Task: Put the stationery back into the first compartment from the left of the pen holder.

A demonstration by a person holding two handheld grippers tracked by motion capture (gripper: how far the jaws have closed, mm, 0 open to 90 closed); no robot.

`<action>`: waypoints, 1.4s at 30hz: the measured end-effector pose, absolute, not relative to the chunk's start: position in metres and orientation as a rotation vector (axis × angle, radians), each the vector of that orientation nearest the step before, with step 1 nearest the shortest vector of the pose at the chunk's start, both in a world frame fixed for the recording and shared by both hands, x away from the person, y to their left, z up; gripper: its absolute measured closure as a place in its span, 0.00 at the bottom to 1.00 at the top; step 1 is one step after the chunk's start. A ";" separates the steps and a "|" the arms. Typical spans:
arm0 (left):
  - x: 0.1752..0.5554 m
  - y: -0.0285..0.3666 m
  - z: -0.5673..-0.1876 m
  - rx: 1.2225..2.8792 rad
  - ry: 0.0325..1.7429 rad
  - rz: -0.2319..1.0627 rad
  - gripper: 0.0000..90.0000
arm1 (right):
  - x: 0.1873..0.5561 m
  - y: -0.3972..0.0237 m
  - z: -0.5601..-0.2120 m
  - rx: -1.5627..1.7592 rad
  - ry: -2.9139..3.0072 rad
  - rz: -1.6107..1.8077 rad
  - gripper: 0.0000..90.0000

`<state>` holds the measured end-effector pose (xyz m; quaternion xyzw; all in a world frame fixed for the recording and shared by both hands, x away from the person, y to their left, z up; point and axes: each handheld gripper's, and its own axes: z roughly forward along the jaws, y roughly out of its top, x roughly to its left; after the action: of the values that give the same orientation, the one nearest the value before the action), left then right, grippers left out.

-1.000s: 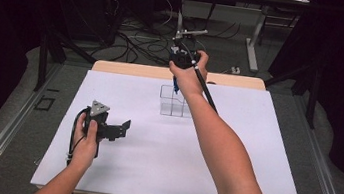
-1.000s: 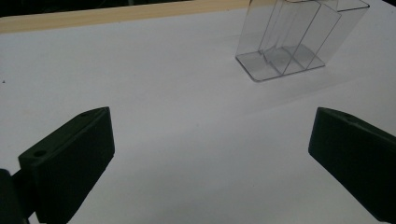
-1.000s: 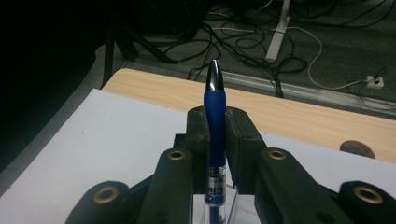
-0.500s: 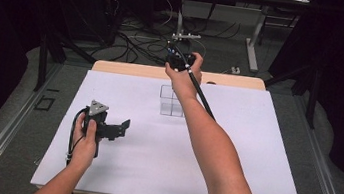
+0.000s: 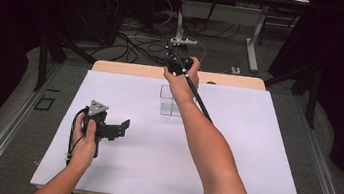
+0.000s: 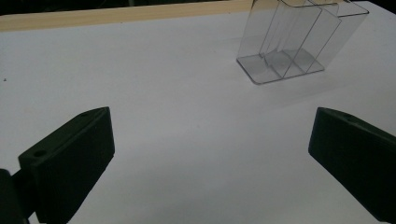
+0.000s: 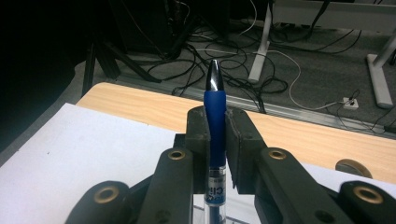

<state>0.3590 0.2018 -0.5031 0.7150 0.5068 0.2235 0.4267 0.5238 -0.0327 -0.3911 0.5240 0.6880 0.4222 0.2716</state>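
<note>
Above the clear organizer (image 5: 171, 101) at the table's (image 5: 253, 153) far side, our right tongs (image 7: 215, 122) clamp a blue pen (image 7: 215, 100); we should lower it upright into one compartment. Left tongs (image 6: 210, 154) wait wide open, empty.

I count two grippers: the left gripper (image 5: 123, 126) at lower left of the high view, and the right gripper (image 5: 176, 67) near the top centre. There is one pen (image 7: 214, 116), with a blue grip and a clear barrel, standing at the middle of the right gripper view. I see one clear plastic organizer (image 6: 299, 42) at upper right of the left gripper view; I can make out several compartments in it, though not the exact number. One white sheet (image 5: 253, 153) covers one wooden table (image 5: 232, 81).
</note>
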 end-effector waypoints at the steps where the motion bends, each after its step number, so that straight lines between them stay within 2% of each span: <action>1: 0.359 0.202 -0.503 1.791 1.263 0.559 0.00 | 0.524 -0.032 -0.393 1.414 1.854 1.136 0.89; 42: 0.360 0.205 -0.503 1.786 1.263 0.556 0.00 | 0.538 -0.014 -0.424 1.415 1.904 1.107 0.89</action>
<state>0.3596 0.2046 -0.5031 0.7150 0.5056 0.2228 0.4282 0.5375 -0.0143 -0.4245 0.5221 0.7027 0.4083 0.2589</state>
